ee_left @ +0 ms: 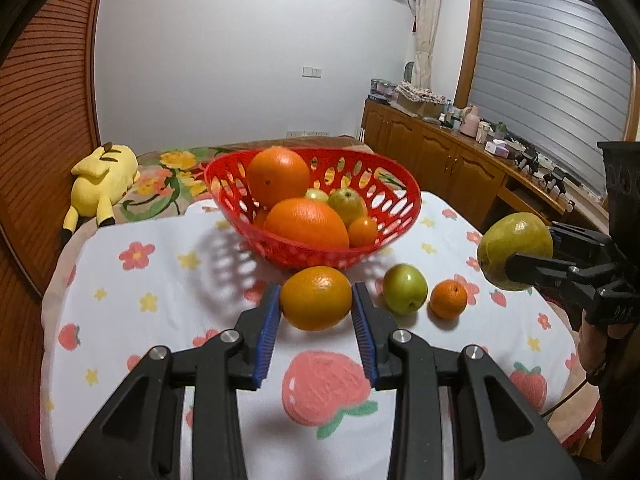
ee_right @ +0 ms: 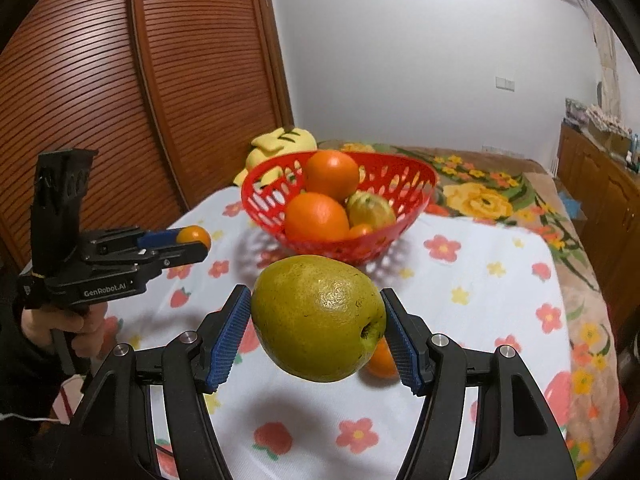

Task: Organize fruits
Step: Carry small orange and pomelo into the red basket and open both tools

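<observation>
Between blue-padded left gripper (ee_left: pixel 316 312) jaws: small glossy orange fruit (ee_left: pixel 316 298), dimpled skin, clamped, clear of cloth. Between right gripper (ee_right: pixel 318 334) pads: large yellow-green pear-shaped fruit (ee_right: pixel 318 318), pitted skin, dark stem hollow, clamped, aloft before red perforated plastic basket (ee_right: pixel 416 200) on flower-print tablecloth (ee_right: pixel 480 280).

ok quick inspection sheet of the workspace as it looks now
surface: flowered cloth over the table
job's things: red basket holds oranges and green fruit; green fruit and small orange lie loose
clutter: nothing seen
grippers: left hand-held gripper shut on orange; right hand-held gripper shut on large green fruit
cables: thin cable under right hand
surroundings: yellow plush toy, bed, cabinets
</observation>
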Action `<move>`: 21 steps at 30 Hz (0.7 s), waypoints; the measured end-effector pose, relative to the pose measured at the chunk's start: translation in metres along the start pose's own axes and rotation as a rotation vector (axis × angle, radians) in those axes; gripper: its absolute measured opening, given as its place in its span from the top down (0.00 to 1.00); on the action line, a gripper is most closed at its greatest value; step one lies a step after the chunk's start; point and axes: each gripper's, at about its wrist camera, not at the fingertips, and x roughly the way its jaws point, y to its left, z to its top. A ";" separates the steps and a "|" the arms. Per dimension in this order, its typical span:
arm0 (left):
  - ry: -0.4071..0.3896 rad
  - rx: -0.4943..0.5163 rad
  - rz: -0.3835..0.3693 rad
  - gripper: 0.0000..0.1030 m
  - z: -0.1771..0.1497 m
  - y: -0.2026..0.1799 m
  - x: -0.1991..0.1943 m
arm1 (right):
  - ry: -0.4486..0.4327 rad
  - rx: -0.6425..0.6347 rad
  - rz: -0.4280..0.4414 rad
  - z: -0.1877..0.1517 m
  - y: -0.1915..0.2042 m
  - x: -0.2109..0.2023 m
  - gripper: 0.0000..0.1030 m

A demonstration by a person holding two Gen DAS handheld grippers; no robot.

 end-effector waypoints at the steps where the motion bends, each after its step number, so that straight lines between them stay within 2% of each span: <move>1: -0.004 0.000 0.000 0.67 0.003 0.001 0.001 | -0.003 -0.006 -0.002 0.004 -0.001 0.000 0.35; 16: 0.003 0.012 0.032 0.67 0.037 0.017 0.028 | 0.027 -0.083 -0.036 0.054 -0.024 0.034 0.35; 21: 0.002 0.016 0.044 0.67 0.053 0.022 0.041 | 0.044 -0.108 -0.031 0.073 -0.035 0.056 0.35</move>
